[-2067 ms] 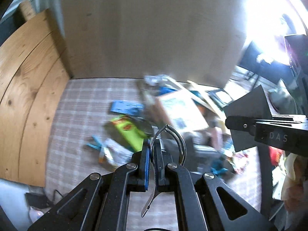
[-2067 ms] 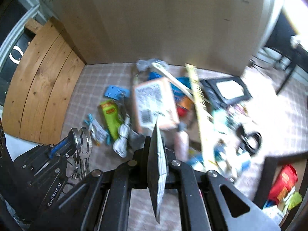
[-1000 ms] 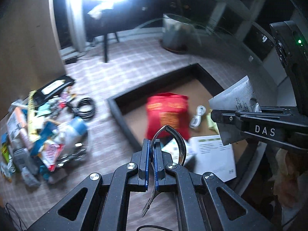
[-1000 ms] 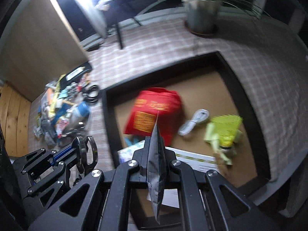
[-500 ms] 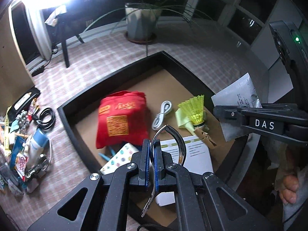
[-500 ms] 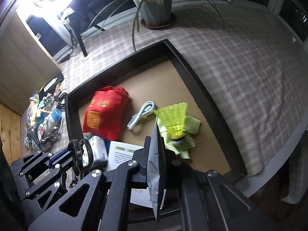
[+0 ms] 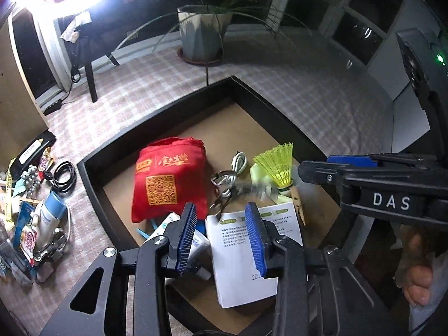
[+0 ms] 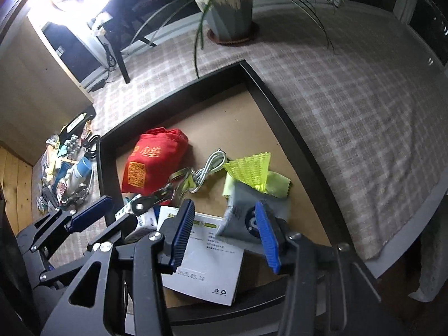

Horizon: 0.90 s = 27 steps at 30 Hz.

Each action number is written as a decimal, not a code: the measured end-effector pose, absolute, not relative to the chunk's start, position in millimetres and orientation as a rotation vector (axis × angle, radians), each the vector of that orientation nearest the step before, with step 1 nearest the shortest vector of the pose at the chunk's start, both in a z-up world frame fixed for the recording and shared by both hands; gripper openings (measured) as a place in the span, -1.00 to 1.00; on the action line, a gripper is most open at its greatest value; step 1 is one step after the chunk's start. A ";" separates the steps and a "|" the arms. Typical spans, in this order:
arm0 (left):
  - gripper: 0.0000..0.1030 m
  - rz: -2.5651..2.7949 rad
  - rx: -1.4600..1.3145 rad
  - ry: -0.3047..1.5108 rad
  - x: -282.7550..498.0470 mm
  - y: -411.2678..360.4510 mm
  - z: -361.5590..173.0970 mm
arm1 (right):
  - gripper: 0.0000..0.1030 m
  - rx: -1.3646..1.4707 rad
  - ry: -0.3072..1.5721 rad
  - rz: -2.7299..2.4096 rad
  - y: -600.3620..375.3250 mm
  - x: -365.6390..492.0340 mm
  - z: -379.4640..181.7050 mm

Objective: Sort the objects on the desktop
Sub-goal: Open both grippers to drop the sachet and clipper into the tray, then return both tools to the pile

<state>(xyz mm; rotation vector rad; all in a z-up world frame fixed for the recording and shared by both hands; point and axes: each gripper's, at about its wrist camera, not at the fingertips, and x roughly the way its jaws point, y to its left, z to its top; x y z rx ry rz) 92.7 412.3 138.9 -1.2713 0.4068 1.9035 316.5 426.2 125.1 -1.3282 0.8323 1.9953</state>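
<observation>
Both tongs hung over the black tray (image 8: 282, 112) on the checked table (image 8: 364, 106), and both had just been opening. The left tongs (image 7: 221, 232) stood apart with nothing between the blue pads; the metal clip (image 7: 224, 187) lay blurred inside the tray beside the red pouch (image 7: 168, 182). The right tongs (image 8: 225, 229) also stood apart; the grey packet (image 8: 240, 218) appeared blurred by the right pad (contact could not be confirmed), over the white booklet (image 8: 201, 268). A yellow shuttlecock (image 8: 252, 173) and white cable (image 8: 210, 168) lay in the tray. A clutter of unsorted items (image 7: 33, 218) remained on the table left of the tray.
</observation>
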 end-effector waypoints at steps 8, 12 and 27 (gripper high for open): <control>-0.33 1.952 -1.259 0.392 85.9 393.4 148.1 | -0.13 -1.348 0.783 2.037 404.9 301.4 131.9; -0.33 1.990 -1.231 0.399 87.2 377.8 155.4 | -0.13 -1.350 0.759 2.064 391.7 295.0 135.8; -0.33 2.128 -1.244 0.314 65.8 283.4 167.9 | -0.09 -1.361 0.575 2.165 313.2 250.9 153.1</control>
